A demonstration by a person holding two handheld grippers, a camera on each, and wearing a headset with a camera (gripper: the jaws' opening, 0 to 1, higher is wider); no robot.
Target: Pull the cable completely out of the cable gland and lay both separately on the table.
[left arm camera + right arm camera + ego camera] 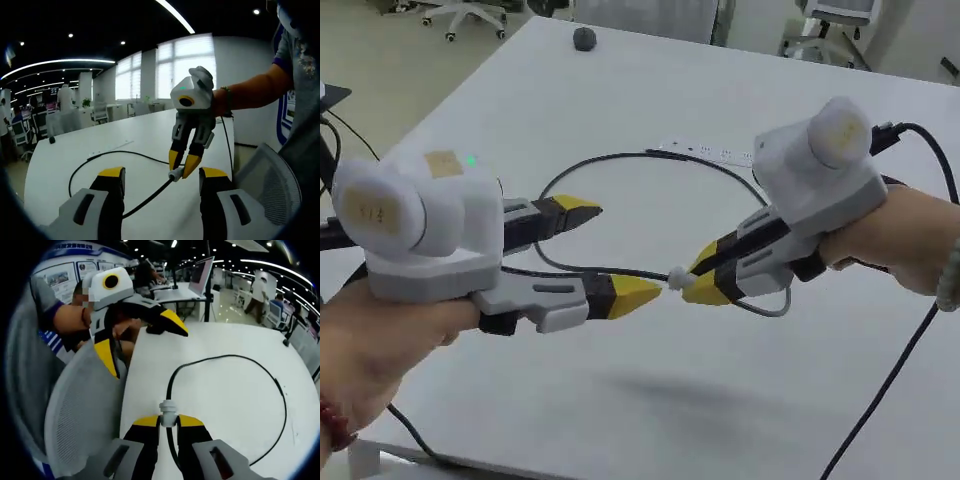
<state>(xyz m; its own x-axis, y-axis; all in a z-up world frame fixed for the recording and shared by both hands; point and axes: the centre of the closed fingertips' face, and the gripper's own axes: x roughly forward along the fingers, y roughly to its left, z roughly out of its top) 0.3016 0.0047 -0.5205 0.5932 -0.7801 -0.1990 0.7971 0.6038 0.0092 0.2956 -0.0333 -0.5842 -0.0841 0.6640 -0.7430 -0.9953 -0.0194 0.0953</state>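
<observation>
So, the right gripper (696, 280) has its jaws pinched narrow on the little white gland (679, 278), which pokes out just past the yellow tips. From the right gripper view you can see the right gripper (169, 423) with the gland (168, 410) sitting right at the front of the jaws and the black cable (225, 357) running back between them. The cable isn't out yet; it goes straight through the gland.

The left gripper (615, 250) is wide open and holding nothing. It points at the right one, tips close to the gland. In the left gripper view the left gripper (163, 175) has the cable (145, 200) passing through the gap between its jaws without touching either one, and the right gripper (182, 162) hangs nose-down ahead of it with the gland (175, 174) at its tips.

Both grippers are up in the air over the white table (620, 80). The rest of the cable (620, 157) lies in a big loop on the tabletop behind them. Near the far side of the loop there's a flat white strip (705, 153), and well apart at the far end sits a small dark lump (584, 38); can't tell what it is. A grey mesh chair (80, 410) stands just beside the table edge.
</observation>
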